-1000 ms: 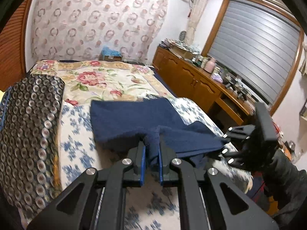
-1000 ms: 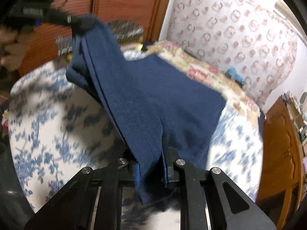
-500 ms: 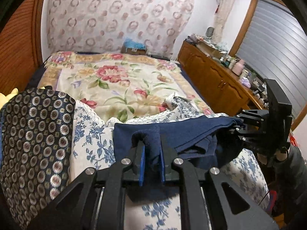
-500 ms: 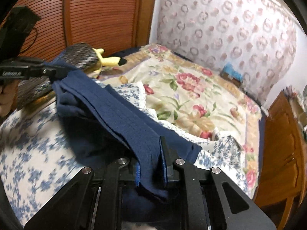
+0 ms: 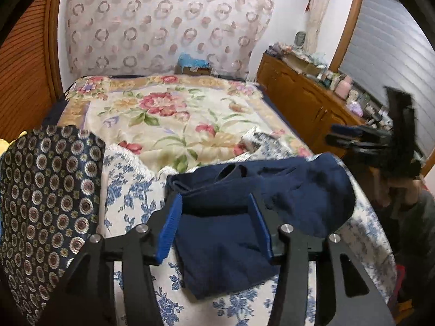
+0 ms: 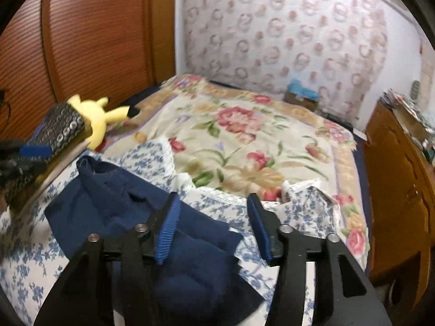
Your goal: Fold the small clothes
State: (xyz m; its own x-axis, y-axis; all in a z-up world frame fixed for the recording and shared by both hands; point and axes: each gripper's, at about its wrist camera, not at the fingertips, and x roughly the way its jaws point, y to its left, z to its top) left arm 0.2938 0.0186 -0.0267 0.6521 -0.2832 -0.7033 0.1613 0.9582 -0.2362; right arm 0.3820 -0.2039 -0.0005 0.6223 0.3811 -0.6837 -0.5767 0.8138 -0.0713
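Note:
A navy garment (image 5: 299,190) lies folded in a loose heap on a white cloth with blue flowers (image 5: 130,198) at the near end of the bed. My left gripper (image 5: 216,217) hovers over its near part. The jaws are opening, and the fabric lies between the blue pads (image 5: 170,228) without being pressed. My right gripper (image 6: 213,217) is opening too, above the garment (image 6: 108,203) at its right edge, gripping nothing. Each gripper shows in the other's view: the right gripper (image 5: 375,141) blurred at the right, the left gripper (image 6: 21,154) at the far left.
A dark cushion with ring patterns (image 5: 49,195) lies left of the garment, with a yellow plush toy (image 6: 98,114) behind it. A floral bedspread (image 5: 168,114) covers the far bed. A cluttered wooden cabinet (image 5: 299,100) runs along the right. A person's sleeve (image 5: 407,217) is at the right edge.
Both grippers held pinched folds of the navy garment before. Both have now opened and let go, and the garment has dropped into a heap on the cloth. The right gripper has drawn away.

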